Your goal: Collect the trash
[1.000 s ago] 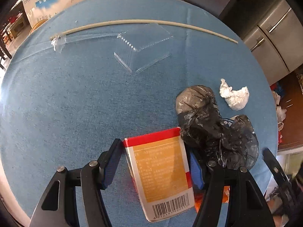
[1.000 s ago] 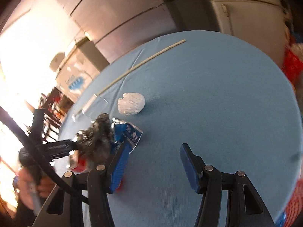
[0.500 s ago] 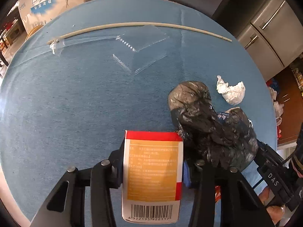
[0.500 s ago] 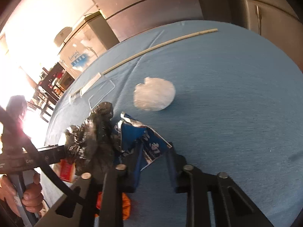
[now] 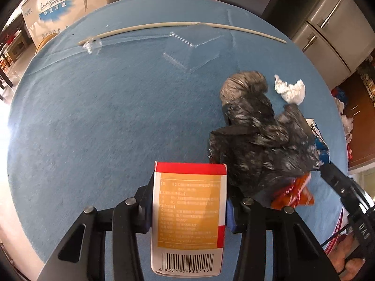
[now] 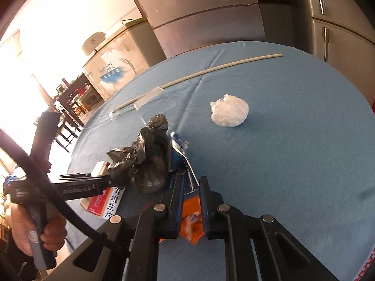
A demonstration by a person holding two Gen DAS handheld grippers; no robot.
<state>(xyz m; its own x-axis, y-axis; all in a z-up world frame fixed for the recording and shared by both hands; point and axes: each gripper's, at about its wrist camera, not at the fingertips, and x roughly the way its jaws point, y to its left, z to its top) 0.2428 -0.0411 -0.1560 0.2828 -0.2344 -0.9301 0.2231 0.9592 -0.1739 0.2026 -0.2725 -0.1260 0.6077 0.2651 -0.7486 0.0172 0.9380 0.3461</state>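
On the round blue surface (image 5: 93, 117), going left to right in the left wrist view, a long pale rod (image 5: 164, 27) lies across the far side with a clear plastic lid (image 5: 192, 51) just in front of it. Nearer the camera, the left tongs (image 5: 188, 213) are clamped narrowly on a red, white and orange carton (image 5: 188, 217) with a barcode at its near end, the pads pressing both long sides. Just right of the carton sits a crumpled black plastic bag (image 5: 257, 145), touching it at the top corner. Beyond the bag lies a crumpled white tissue (image 5: 290, 90), close to it; whether they touch I cannot tell. At the bag's lower right edge an orange wrapper (image 5: 293, 194) sticks out, with a blue and white wrapper (image 5: 320, 142) behind it.

From the right wrist view, a hand (image 6: 35, 231) at the left grips the other tool's handle. The right tongs (image 6: 191, 208) have just closed tight on the orange wrapper (image 6: 191, 224), pinched between the pads, with the blue wrapper (image 6: 180, 157) and black bag (image 6: 147, 159) just ahead. The tissue (image 6: 229, 112) lies apart, farther right.
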